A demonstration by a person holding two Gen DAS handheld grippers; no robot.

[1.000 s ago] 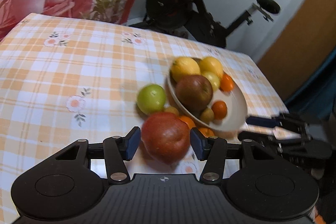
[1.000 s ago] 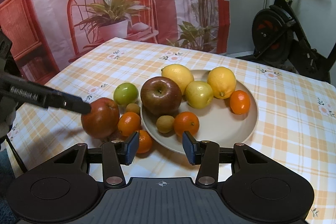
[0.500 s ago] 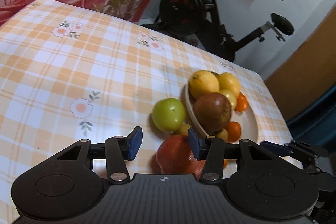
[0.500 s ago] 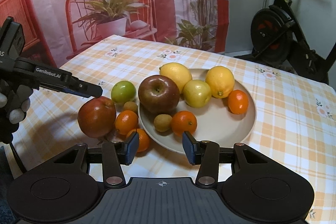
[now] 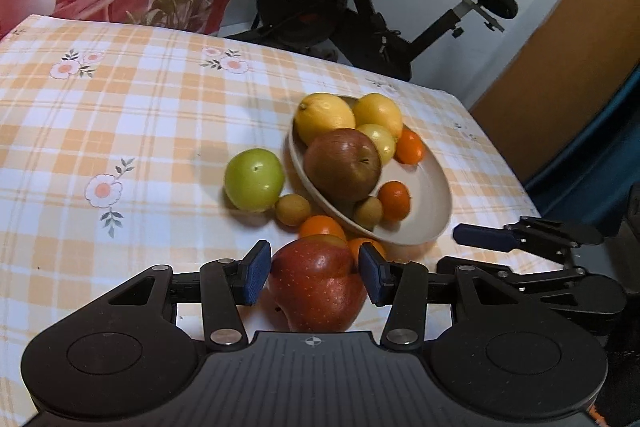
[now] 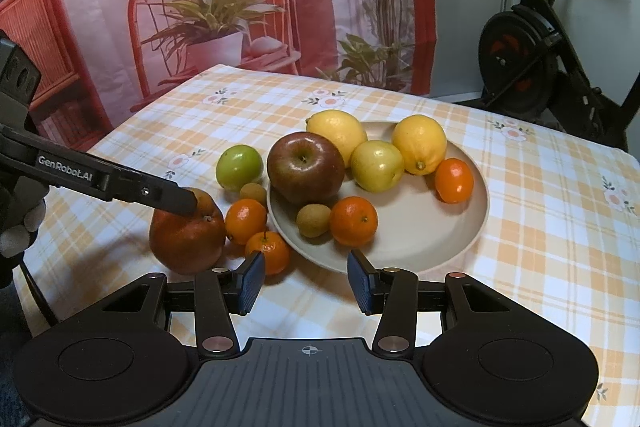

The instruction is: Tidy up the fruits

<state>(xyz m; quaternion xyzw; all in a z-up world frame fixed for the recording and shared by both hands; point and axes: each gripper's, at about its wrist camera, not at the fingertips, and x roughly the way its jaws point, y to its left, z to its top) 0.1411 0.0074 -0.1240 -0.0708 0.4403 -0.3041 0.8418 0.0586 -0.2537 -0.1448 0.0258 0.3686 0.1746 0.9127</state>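
Presently the left gripper (image 5: pixel 314 273) straddles a red apple (image 5: pixel 318 285) on the checked tablecloth (image 5: pixel 120 131); pads seemingly just shy of its skin, contact uncertain. The right gripper (image 6: pixel 306 281) stands spread, empty. Beyond, a beige plate (image 6: pixel 420 247) holds mixed fruit.

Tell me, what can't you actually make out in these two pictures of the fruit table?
- Left wrist view: the body of the left gripper hides the underside of the red apple. Whether its pads press the apple is unclear.
- Same view: the apple and one pad cover most of a mandarin.
- Right wrist view: the picture's left edge cuts off the person's left hand.
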